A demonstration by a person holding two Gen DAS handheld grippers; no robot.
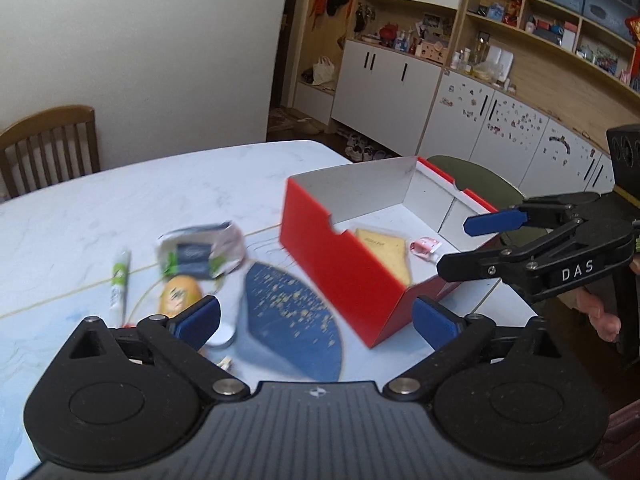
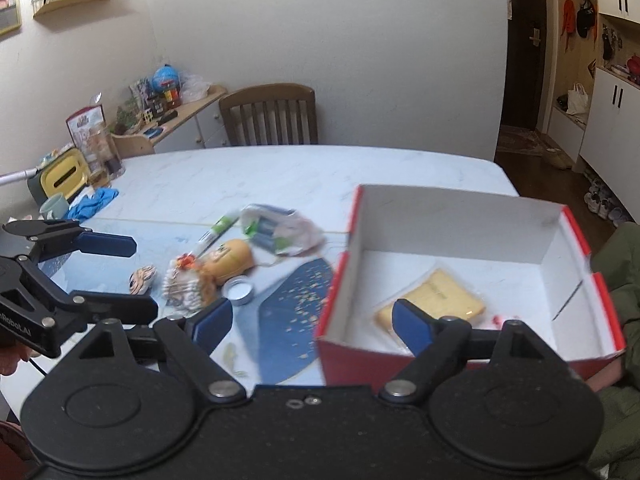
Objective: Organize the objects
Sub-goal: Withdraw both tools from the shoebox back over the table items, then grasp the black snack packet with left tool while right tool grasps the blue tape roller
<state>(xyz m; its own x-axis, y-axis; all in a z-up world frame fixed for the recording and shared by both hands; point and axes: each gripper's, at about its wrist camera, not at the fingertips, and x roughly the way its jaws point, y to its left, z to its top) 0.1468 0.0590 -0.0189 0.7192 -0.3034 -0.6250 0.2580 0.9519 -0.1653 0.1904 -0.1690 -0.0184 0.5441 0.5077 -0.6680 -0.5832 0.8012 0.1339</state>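
Left gripper (image 1: pixel 316 316): nearest the lens, jaws spread wide, nothing between the pads; it hangs above the blue fan.
Right gripper (image 2: pixel 312 322): also released and empty, its right finger over the near wall of the box.
Table (image 2: pixel 280 172): pale marbled top that carries everything.
Box (image 2: pixel 460 240): red outside, white inside, open, on the right side of the table; a yellow packet (image 2: pixel 440 294) and a small pink item (image 1: pixel 425 246) already lie in it.
Blue fan (image 1: pixel 290 316): flat, speckled gold, touching or just beside the box's left wall; its long axis runs away from the camera.
Loose pile: a crumpled bag (image 1: pixel 200 254), a doll (image 2: pixel 230 260), a white and green tube (image 1: pixel 119 284), a round tin lid (image 2: pixel 239 290) and a small printed badge (image 2: pixel 141 279), all left of the box.
Key relation: the pile lies ahead and left of both grippers, the box to the right; the left gripper seems nearer the pile.
In the way: the fan lies between pile and box; the box wall must be cleared.
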